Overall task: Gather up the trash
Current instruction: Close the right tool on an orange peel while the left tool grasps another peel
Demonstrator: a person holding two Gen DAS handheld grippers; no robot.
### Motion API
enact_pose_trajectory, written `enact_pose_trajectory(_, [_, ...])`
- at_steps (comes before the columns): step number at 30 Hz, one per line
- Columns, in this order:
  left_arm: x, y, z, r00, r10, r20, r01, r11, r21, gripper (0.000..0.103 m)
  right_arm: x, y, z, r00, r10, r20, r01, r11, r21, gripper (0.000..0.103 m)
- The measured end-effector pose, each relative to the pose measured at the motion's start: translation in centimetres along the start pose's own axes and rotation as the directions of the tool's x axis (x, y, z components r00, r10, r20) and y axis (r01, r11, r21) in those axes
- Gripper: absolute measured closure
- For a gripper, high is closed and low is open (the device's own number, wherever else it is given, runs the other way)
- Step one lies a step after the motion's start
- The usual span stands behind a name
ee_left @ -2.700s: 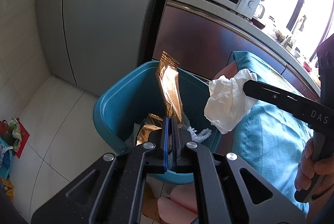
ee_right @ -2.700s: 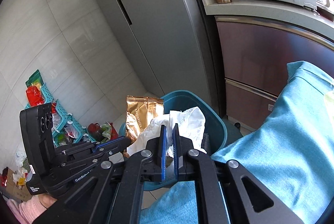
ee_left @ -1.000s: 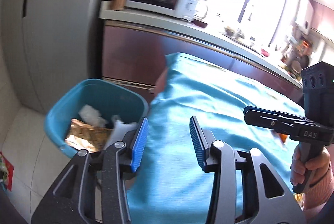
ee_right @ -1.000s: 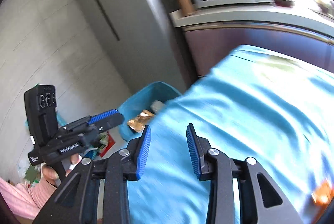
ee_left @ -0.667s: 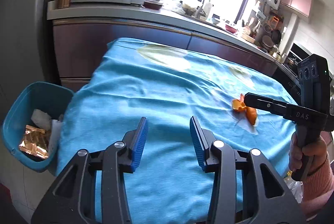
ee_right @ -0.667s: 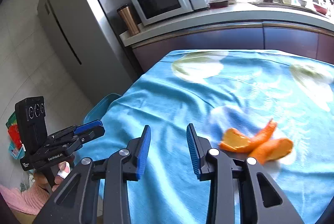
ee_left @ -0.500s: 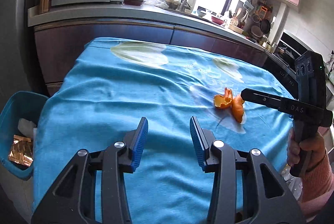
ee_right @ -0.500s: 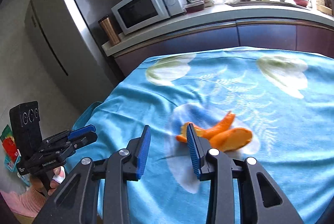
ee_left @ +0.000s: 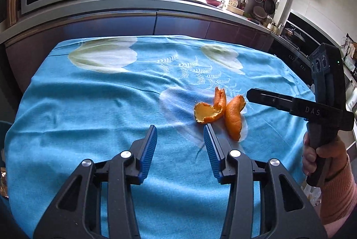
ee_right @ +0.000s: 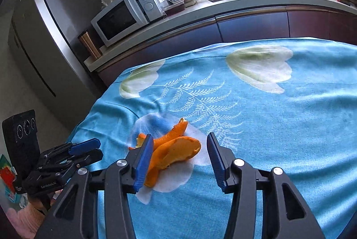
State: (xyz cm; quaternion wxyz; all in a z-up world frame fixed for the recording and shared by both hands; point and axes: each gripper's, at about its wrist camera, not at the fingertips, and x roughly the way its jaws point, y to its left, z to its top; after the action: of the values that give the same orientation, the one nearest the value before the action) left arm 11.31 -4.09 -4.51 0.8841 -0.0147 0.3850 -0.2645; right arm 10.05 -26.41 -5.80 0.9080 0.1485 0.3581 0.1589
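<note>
**Right gripper closes in on orange peel**

Right gripper (ee_right: 179,145) hangs wide open around the orange peel (ee_right: 171,152), having swung here from the bin, where wrapper and tissue were dropped. Left gripper (ee_left: 180,135), also wide and empty, sits just short of the peel. Curled, waxy, stiff pieces lie touching on the soft, wrinkled blue tablecloth (ee_left: 89,105); likely the last trash.
</note>
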Motion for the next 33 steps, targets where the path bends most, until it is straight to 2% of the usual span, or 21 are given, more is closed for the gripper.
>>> enact_pose_trajectory(5, [1.7, -0.9, 0.9, 0.999, -0.007, -0.034, 0.008, 1.0, 0.018, 0.059, 1.1, -0.5, 0.2, 0.999, 0.026, -0.033, -0.025, 1.0, 0.011, 0.048])
enact_pose_trajectory(12, [3.5, -1.5, 1.5, 0.998, -0.003, -0.07, 0.005, 1.0, 0.03, 0.059, 2.3, -0.6, 0.1, 0.995, 0.061, -0.082, -0.061, 0.998, 0.007, 0.05])
enact_pose_trajectory(13, [3.6, -1.5, 1.6, 0.997, -0.003, -0.072, 0.005, 0.999, 0.032, 0.059, 2.4, -0.7, 0.0, 0.994, 0.067, -0.086, -0.066, 0.998, 0.007, 0.053])
enact_pose_trajectory(14, [3.7, -1.6, 1.6, 0.997, -0.002, -0.074, 0.004, 0.999, 0.035, 0.059, 2.4, -0.8, -0.1, 0.993, 0.078, -0.09, -0.078, 0.997, 0.01, 0.061])
enact_pose_trajectory(19, [4.3, -1.9, 1.9, 0.997, -0.001, -0.081, 0.005, 0.999, 0.047, 0.059, 1.7, -1.3, -0.3, 0.992, 0.101, -0.076, -0.1, 0.995, 0.019, 0.076])
enact_pose_trajectory(20, [4.4, -1.9, 2.0, 0.996, -0.004, -0.084, 0.008, 0.999, 0.05, 0.059, 1.5, -1.4, -0.3, 0.992, 0.102, -0.073, -0.101, 0.995, 0.018, 0.082])
enact_pose_trajectory(21, [4.5, -2.0, 2.1, 0.996, -0.004, -0.087, 0.009, 0.999, 0.053, 0.059, 1.2, -1.5, -0.4, 0.993, 0.1, -0.069, -0.099, 0.995, 0.017, 0.094])
enact_pose_trajectory(31, [5.9, -3.1, 2.4, 0.993, -0.005, -0.114, 0.015, 0.996, 0.091, 0.055, 0.3, -2.6, -0.8, 0.986, 0.155, -0.054, -0.152, 0.987, 0.061, 0.092])
enact_pose_trajectory(32, [6.0, -3.3, 2.4, 0.993, -0.005, -0.115, 0.016, 0.995, 0.094, 0.055, 0.3, -2.6, -0.8, 0.986, 0.155, -0.055, -0.152, 0.986, 0.061, 0.089])
enact_pose_trajectory(33, [6.1, -3.4, 2.4, 0.993, -0.003, -0.116, 0.015, 0.995, 0.102, 0.056, 0.4, -2.7, -0.8, 0.985, 0.161, -0.059, -0.157, 0.986, 0.064, 0.079])
